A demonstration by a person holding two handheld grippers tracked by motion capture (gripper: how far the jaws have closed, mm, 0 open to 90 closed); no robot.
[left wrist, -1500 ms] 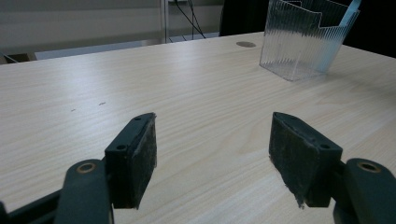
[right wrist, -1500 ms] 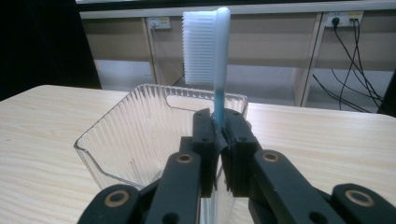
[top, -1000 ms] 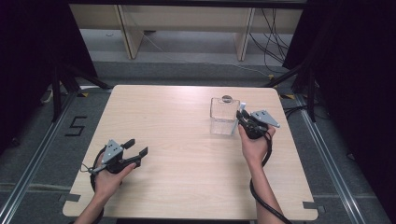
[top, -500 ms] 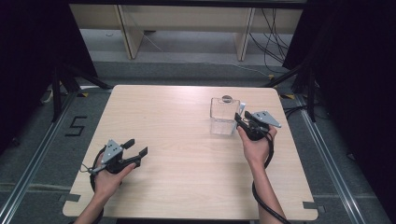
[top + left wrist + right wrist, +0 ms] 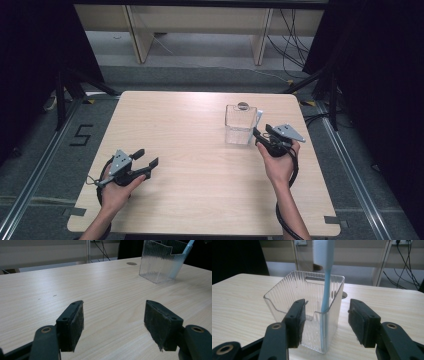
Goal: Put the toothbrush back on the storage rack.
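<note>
My right gripper (image 5: 325,323) has just been opening, its jaws now spread clear around the near corner of the cup (image 5: 304,312), where the toothbrush (image 5: 325,285) leans upright, at the table's (image 5: 200,200) far right. The brush looks light, stiff and slick, so I'd pinch mid-handle above the rim. My left gripper (image 5: 113,323) rests open, well apart.

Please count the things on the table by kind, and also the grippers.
Clear ribbed plastic holder: 1
Light blue toothbrush, standing in the holder: 1
Grippers: 2, the left gripper and the right gripper
Total: 4
</note>
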